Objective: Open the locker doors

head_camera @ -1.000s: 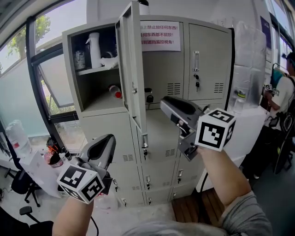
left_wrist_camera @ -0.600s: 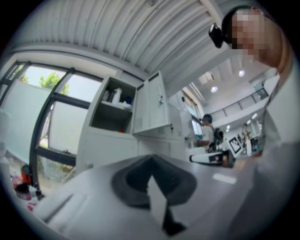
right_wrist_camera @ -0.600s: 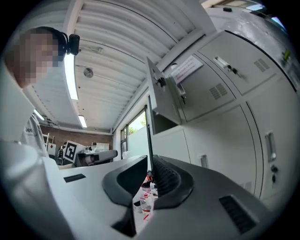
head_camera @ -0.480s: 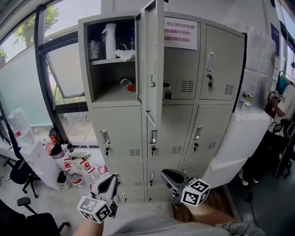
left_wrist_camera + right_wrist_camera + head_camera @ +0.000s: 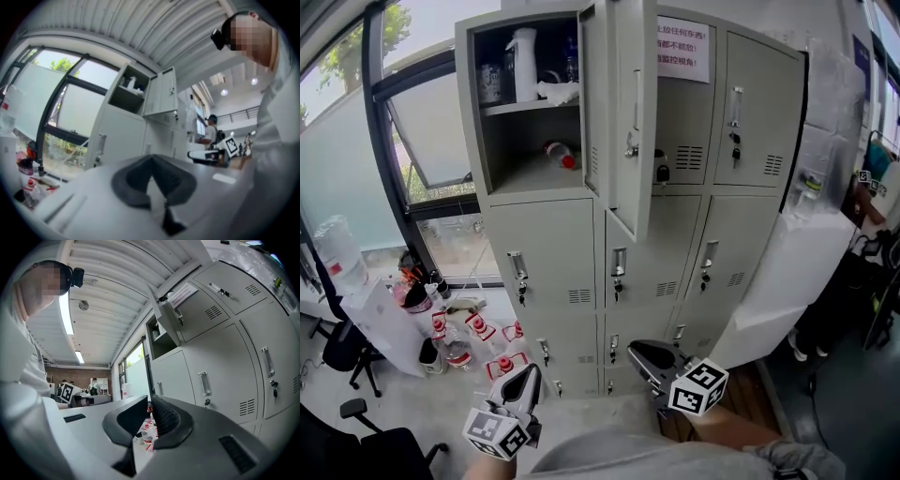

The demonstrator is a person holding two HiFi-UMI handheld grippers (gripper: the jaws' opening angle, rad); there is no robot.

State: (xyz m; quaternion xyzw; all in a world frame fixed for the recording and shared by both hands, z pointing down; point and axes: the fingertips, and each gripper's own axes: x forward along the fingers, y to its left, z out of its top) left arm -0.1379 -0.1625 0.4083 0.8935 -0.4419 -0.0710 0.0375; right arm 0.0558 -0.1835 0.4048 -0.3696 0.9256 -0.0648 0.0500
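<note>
- Window-side room: lockers (image 5: 602, 202), top-left door (image 5: 634, 122) hangs open, other doors (image 5: 546, 267) shut.
- left gripper (image 5: 525, 377) low before lockers, fingers together, empty.
- right gripper (image 5: 637, 352) likewise low; fingers just been closing, slim gap left, nothing between.

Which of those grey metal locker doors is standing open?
Only the top-left grey metal door: it stands swung outward, baring a shelf with a white spray bottle. Every other door is shut.
</note>
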